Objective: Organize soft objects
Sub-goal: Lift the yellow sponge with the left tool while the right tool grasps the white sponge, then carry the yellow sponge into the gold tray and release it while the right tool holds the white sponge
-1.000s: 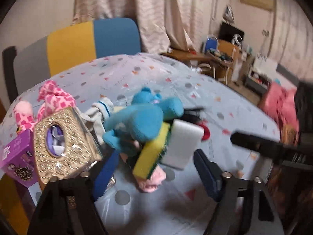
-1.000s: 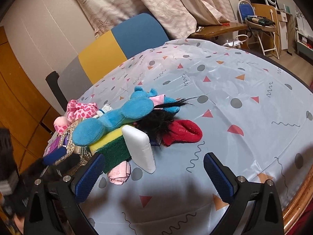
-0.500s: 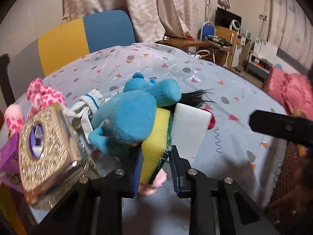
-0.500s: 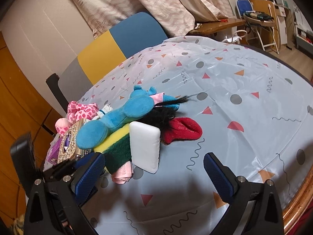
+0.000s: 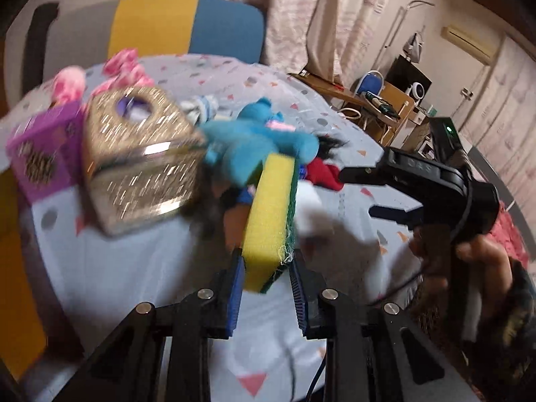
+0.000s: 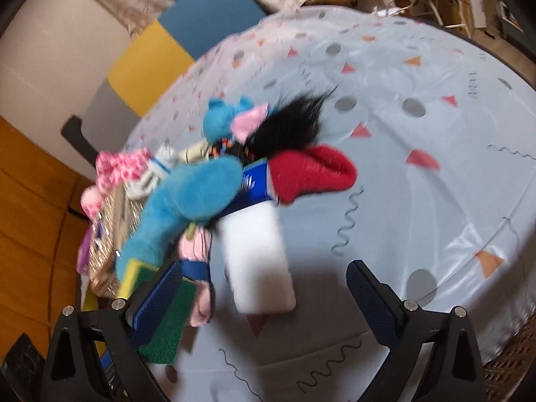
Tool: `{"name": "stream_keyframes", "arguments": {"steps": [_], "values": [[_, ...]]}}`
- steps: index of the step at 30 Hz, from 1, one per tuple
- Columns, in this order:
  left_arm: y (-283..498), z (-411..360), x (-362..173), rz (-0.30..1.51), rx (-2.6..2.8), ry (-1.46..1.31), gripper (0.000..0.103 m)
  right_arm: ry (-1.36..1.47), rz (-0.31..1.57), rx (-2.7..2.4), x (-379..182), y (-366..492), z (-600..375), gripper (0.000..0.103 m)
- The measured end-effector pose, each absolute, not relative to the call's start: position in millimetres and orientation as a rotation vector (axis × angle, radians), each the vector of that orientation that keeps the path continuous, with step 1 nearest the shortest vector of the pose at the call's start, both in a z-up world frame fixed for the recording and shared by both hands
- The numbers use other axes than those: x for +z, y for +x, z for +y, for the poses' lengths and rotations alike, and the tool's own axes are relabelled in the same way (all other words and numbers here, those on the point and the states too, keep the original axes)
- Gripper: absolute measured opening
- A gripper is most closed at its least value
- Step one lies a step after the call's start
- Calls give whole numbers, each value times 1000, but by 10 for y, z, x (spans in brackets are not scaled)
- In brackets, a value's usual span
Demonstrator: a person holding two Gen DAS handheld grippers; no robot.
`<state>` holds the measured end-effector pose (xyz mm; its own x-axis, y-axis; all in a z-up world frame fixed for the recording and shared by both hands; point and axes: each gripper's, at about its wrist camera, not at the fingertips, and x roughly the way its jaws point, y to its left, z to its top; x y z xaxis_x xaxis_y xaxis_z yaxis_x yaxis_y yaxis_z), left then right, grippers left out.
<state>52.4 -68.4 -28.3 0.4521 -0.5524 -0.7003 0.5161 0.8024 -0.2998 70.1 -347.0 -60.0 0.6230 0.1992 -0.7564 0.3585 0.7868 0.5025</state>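
Observation:
My left gripper is shut on a yellow-and-green sponge, held on edge just above the table; the sponge also shows in the right wrist view. My right gripper is open, its jaws on either side of a white sponge block lying on the cloth. A blue plush toy lies over the pile, with a black hair tuft, a red sock and a pink cloth beside it.
A gold glittery tissue box and a purple box stand at the left of the table. A pink spotted plush lies behind them. A yellow, blue and grey chair stands behind the table.
My left gripper closed on the yellow-and-green sponge and pulled it out from under the blue plush. My right gripper moved in around the white sponge block, which tipped flat.

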Motion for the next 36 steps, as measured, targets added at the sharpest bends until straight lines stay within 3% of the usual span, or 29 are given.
{"name": "stream_keyframes", "arguments": {"steps": [6, 8, 10, 12, 13, 14, 17, 31, 34, 36], "values": [[338, -398, -405, 916, -593, -59, 29, 507, 985, -115, -622, 933, -3197, 101], [307, -331, -384, 903, -564, -47, 39, 407, 1024, -140, -649, 1064, -3112, 101], [264, -272, -317, 864, -539, -42, 68, 333, 1063, -155, -729, 1198, -3051, 101], [232, -244, -256, 815, -516, -17, 72, 269, 1109, -173, -832, 1311, -3006, 100], [227, -250, -222, 800, -510, 7, 72, 235, 1135, -184, -901, 1361, -2984, 93], [214, -259, -197, 787, -503, 27, 72, 213, 1166, -194, -965, 1391, -2972, 74], [241, -322, -158, 771, -546, 61, 84, 215, 1203, -176, -1062, 1391, -2972, 57], [455, -1104, -548, 863, -758, 303, 85, 300, 1348, -180, -1025, 1089, -3505, 58], [433, -1292, -666, 886, -798, 385, 86, 281, 1343, -192, -1058, 1099, -3560, 61], [446, -1370, -768, 911, -808, 414, 86, 240, 1339, -191, -1075, 1137, -3524, 73]]}}
